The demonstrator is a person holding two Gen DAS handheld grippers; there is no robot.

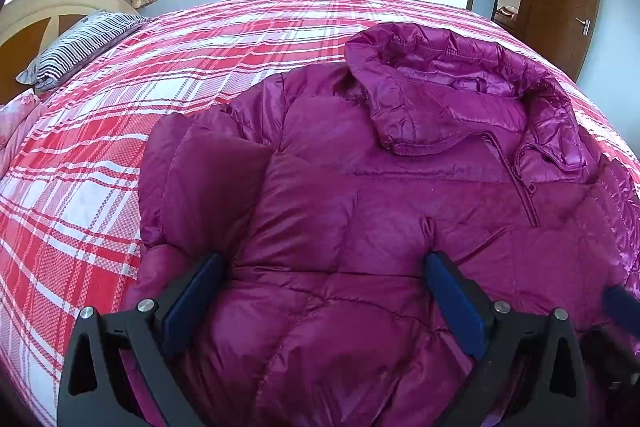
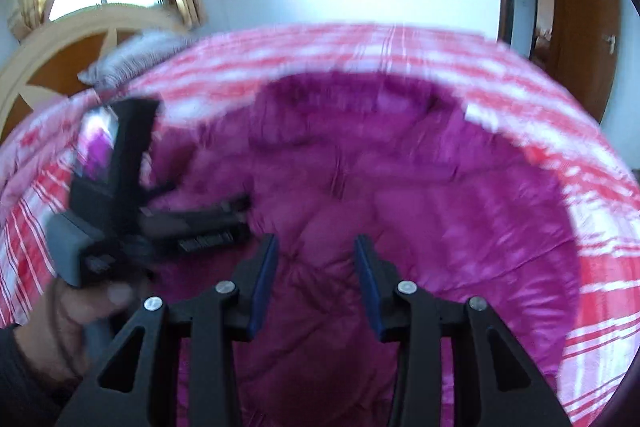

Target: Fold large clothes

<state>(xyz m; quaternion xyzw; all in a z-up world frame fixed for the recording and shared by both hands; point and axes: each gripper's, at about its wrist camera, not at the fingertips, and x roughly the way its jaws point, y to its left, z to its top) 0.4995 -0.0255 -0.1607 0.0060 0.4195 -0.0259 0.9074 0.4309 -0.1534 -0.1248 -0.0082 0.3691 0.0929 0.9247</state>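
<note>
Left wrist view: jacket point(image 1: 360, 187) spread on bed point(image 1: 100, 147), pillow point(image 1: 80, 47) at ten o'clock; left gripper point(image 1: 324, 267) jaws wide apart, right gripper point(image 2: 316, 247) jaws partly apart, nothing clamped.

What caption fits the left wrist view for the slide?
Left tool open wide over a magenta puffer jacket lying on a red plaid bedspread.

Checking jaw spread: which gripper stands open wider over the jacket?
The left gripper: its pads stand far apart over the jacket; the right gripper shows a narrower gap.
</note>
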